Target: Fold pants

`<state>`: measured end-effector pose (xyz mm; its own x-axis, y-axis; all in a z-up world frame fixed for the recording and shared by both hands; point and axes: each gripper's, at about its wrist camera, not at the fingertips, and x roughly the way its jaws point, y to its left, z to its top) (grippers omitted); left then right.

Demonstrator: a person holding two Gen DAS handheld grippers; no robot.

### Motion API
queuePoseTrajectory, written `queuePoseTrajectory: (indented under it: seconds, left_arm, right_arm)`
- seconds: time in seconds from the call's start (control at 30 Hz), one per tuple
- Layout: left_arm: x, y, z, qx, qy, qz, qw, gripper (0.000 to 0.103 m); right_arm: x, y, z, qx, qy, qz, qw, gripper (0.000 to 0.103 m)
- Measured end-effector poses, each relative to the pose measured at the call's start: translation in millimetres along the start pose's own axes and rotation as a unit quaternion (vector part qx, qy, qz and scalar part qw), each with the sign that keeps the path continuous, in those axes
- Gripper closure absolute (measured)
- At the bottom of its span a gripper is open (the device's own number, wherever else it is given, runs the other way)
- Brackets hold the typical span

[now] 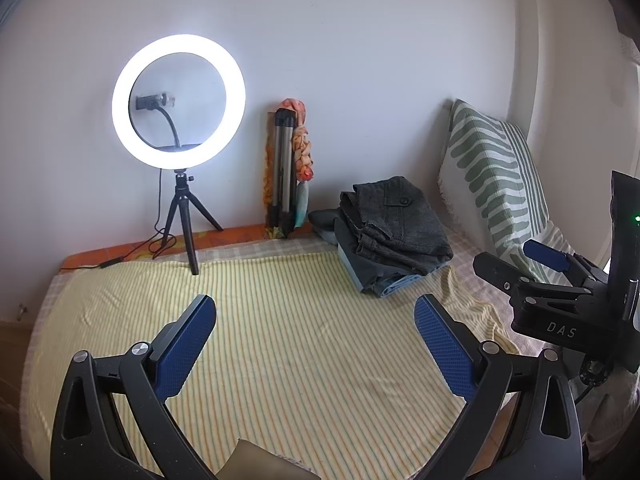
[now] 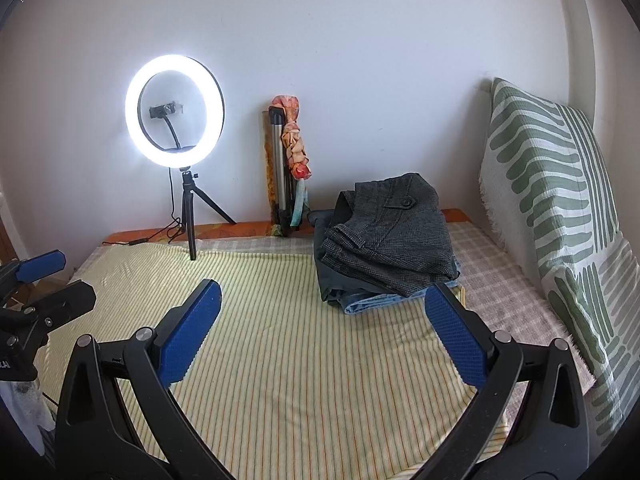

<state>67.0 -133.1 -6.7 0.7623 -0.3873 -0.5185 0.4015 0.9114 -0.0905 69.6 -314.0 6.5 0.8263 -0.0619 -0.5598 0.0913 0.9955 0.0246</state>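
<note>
Both the left gripper (image 1: 316,320) and right gripper (image 2: 322,308) hover with fingers spread and empty above the striped bedspread (image 1: 280,340), apparently clear of the folded pants (image 2: 386,240) stacked at the bed's far right.

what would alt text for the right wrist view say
The open right gripper hovers empty over a yellow striped blanket, facing a stack of folded pants topped by a dark grey pair. A lit ring light stands by the wall, a green-patterned pillow at right.
</note>
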Motion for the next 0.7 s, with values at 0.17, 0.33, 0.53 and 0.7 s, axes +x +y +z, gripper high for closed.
queuePoseTrajectory:
  seconds: [0.17,0.33,0.53,0.7]
  left_arm:
    - [-0.1,-1.4,1.6,0.005,-0.001,-0.001,1.0,0.003]
    - [-1.8,-4.1,2.3,0.011,-0.005,0.003,0.9999,0.003]
    - [-0.7,-2.3,1.6,0.01,-0.002,0.007,0.9999,0.003]
    - [-3.6,-2.9,-0.4,0.022,-0.019,0.019,0.9994,0.003]
  right_arm:
    - [0.3,0.2,0.5,0.001,0.001,0.0,1.0,0.0]
    - [0.6,0.0,0.6,0.001,0.0,0.0,1.0,0.0]
    - [1.1,-1.0,0.0,0.0,-0.002,-0.001,1.0,0.0]
    - [2.2,-1.2,-0.3,0.0,0.0,0.0,1.0,0.0]
